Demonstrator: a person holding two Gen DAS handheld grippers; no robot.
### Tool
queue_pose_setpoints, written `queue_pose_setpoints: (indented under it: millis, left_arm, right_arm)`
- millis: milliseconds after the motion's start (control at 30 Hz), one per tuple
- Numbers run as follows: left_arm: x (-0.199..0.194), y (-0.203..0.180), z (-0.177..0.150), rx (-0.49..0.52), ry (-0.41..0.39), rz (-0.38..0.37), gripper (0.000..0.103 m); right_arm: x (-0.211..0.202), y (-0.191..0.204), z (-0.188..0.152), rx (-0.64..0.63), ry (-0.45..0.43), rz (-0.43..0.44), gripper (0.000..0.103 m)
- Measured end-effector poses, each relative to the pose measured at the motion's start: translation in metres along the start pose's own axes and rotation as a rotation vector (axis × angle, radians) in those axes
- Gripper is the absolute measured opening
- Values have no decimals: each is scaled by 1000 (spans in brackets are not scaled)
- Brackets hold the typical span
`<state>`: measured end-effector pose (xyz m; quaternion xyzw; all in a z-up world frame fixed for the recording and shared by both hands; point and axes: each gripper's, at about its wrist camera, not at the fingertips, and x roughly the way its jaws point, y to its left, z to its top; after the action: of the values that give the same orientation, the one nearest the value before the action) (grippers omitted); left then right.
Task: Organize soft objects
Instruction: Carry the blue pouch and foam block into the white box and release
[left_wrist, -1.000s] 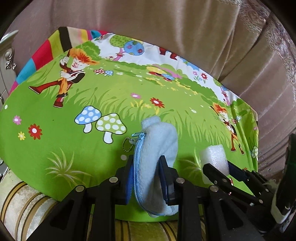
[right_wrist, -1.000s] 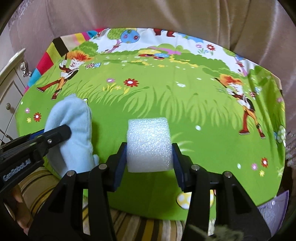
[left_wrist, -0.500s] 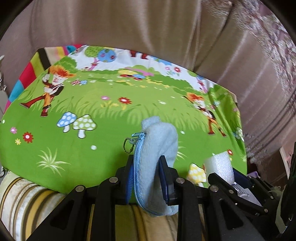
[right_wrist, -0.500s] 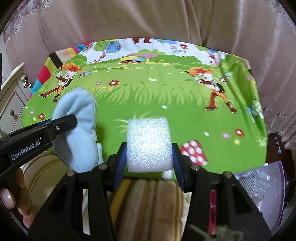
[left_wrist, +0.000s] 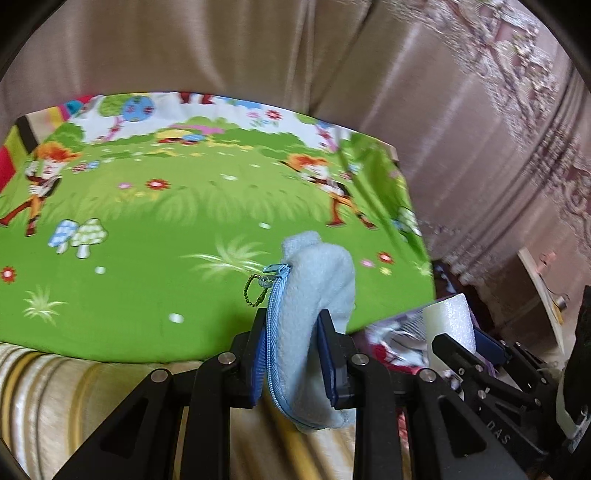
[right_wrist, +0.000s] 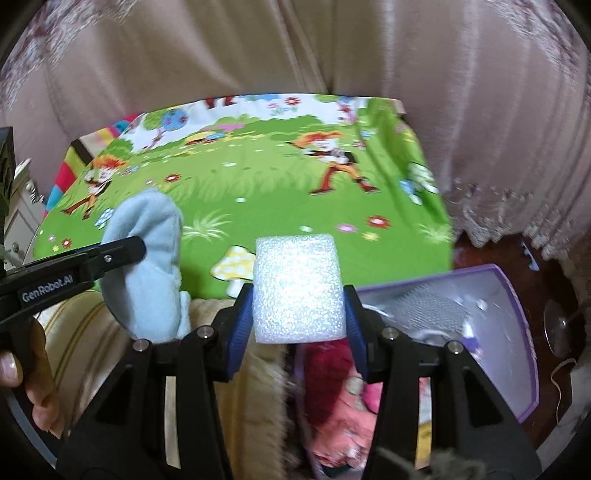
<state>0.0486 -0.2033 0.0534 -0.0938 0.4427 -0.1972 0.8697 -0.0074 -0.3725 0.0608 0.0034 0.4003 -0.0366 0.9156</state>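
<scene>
My left gripper is shut on a light blue plush zip pouch with a blue zipper and a green bead chain; it hangs over the front edge of the sofa seat. The pouch also shows at the left of the right wrist view, with the left gripper's finger across it. My right gripper is shut on a white foam block, held above the near edge of a purple bin. In the left wrist view the foam block and right gripper appear at lower right.
A green cartoon-print cloth covers the sofa seat, with a striped cushion edge in front. The purple bin holds red and pink soft things and a silvery mesh item. Beige sofa back behind; dark floor at right.
Both grippers have swung to the right with their loads, off the green cloth toward its right front corner. The purple bin has come into view under the foam block.
</scene>
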Motion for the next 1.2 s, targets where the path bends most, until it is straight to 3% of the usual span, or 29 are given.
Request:
queue_pose_setpoints:
  millis: [400, 800, 967, 1033, 1200]
  left_arm:
    - [20, -91, -20, 147, 90, -155, 26]
    - [49, -180, -56, 312, 220, -249, 28]
    - [63, -199, -66, 345, 263, -244, 46]
    - [65, -201, -68, 354, 270, -232, 55]
    - [56, -192, -69, 358, 264, -183, 63]
  right_arm:
    - [-43, -95, -36, 148, -12, -140, 51]
    - [-66, -153, -66, 256, -18, -247, 51]
    - [-67, -167, -75, 291, -13, -260, 53]
    - [-65, -168, -78, 302, -6, -260, 65]
    - [-65, -167, -85, 311, 5, -262, 74]
